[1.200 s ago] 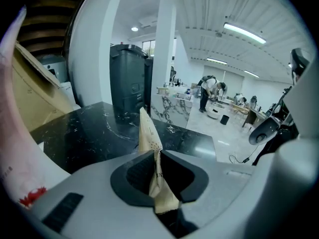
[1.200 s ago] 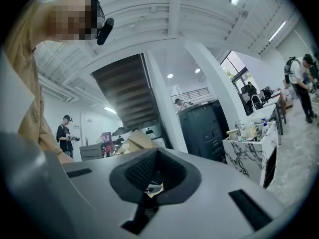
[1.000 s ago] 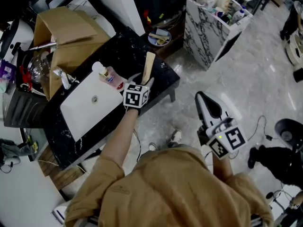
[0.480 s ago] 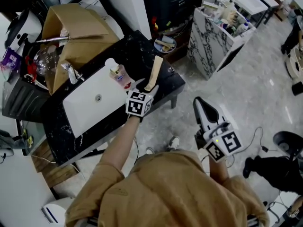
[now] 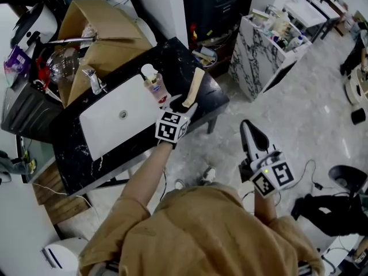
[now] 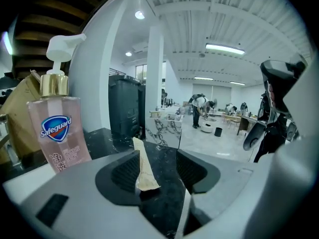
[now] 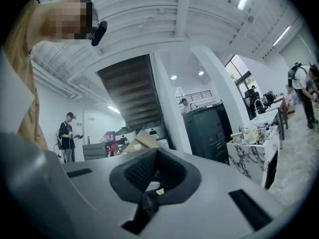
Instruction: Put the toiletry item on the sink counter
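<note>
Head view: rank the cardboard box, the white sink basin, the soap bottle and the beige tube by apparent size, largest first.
1-2. cardboard box and white sink basin: too alike to rank.
3. soap bottle: about the tube's length but wider.
4. beige tube.

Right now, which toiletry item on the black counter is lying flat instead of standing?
The beige tube, flat on the black counter right of the sink; the pink pump bottle beside it stands upright.

The right gripper [image 7: 155,153] has its jaws together and empty. Beyond it stand a person [image 7: 66,133], a box [image 7: 142,139] and a marble table [image 7: 249,159].
</note>
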A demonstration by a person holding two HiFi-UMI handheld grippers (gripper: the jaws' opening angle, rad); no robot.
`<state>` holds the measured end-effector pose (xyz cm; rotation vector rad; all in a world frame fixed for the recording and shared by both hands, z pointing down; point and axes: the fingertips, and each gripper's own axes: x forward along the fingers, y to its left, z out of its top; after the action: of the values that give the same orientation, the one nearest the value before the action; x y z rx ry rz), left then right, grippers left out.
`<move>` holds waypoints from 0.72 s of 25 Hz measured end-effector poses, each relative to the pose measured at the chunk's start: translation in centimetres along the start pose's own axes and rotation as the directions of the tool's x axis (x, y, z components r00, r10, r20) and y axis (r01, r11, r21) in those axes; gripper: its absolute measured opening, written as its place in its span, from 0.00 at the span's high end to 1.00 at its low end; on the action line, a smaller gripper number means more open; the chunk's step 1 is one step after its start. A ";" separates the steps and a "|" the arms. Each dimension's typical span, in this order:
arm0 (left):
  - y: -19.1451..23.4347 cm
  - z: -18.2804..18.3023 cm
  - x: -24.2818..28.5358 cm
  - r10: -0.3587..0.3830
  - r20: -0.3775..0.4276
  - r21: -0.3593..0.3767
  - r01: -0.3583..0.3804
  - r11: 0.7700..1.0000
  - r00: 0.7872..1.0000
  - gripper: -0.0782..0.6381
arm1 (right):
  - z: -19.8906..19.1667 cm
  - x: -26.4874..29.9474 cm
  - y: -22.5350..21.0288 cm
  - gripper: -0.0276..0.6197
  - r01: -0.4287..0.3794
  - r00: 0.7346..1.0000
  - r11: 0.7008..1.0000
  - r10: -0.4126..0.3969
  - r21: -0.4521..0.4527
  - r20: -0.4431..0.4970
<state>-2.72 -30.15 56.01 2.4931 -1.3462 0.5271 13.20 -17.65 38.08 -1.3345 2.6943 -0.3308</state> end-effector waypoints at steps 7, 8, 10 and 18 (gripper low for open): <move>0.7 0.3 -2.2 0.014 0.018 0.000 -0.014 1.000 1.000 0.63 | -0.4 -0.5 1.6 0.95 0.020 1.000 1.000 -0.020 -0.005 0.004; 0.7 0.7 -2.8 0.015 0.036 -0.001 -0.015 1.000 0.999 0.66 | -0.6 -0.6 1.8 0.95 0.024 1.000 1.000 -0.024 -0.006 0.002; 0.6 1.6 -4.1 0.013 0.073 -0.001 -0.013 1.000 0.997 0.72 | -0.8 -0.8 2.2 0.96 0.030 1.000 0.999 -0.030 -0.012 -0.006; 0.7 5.7 -11.0 0.000 0.243 0.016 -0.004 1.000 0.970 0.88 | 0.1 -0.5 3.2 0.95 0.050 0.999 0.998 -0.050 -0.046 -0.004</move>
<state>-7.80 -24.57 46.16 2.6382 -1.4341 0.2385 11.06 -15.41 37.16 -1.4173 2.6927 -0.2790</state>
